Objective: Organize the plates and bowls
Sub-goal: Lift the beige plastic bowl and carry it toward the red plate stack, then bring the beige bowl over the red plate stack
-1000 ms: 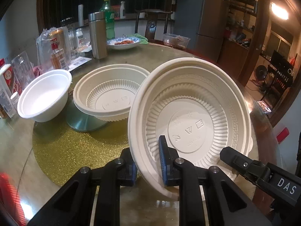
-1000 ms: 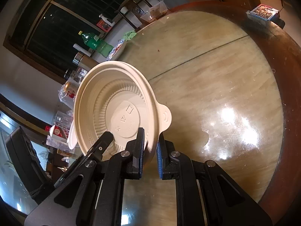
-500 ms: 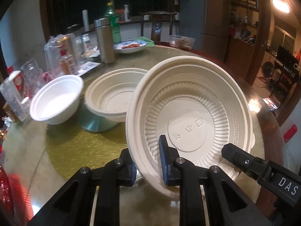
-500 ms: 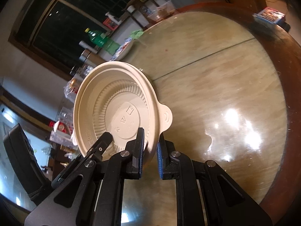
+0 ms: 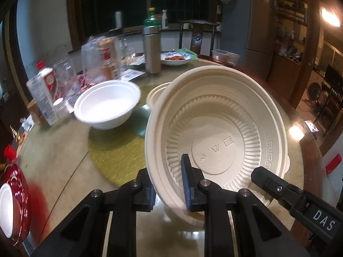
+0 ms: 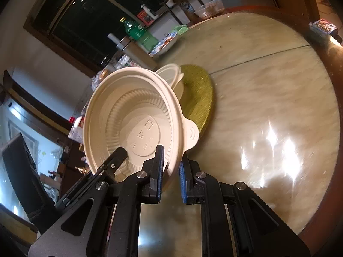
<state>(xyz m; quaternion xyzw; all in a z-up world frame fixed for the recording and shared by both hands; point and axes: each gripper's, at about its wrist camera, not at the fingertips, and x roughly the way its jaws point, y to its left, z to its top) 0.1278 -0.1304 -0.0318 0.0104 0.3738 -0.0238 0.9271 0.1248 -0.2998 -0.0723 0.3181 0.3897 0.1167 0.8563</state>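
Cream plastic bowl (image 5: 216, 137) held tilted above the counter (image 6: 268, 98), near the stacked bowls (image 6: 173, 75), left claw (image 5: 169, 184) and right claw (image 6: 170, 171) each clamped on its rim; judged light, thin, flexible, slippery: grip rim only

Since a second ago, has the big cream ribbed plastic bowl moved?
Yes. The cream ribbed plastic bowl has travelled toward the gold glitter mat, now overlapping its near edge in the right wrist view.

cream ribbed bowl (image 5: 216, 132), white bowl (image 5: 107, 103), glittery gold mat (image 5: 118, 150)
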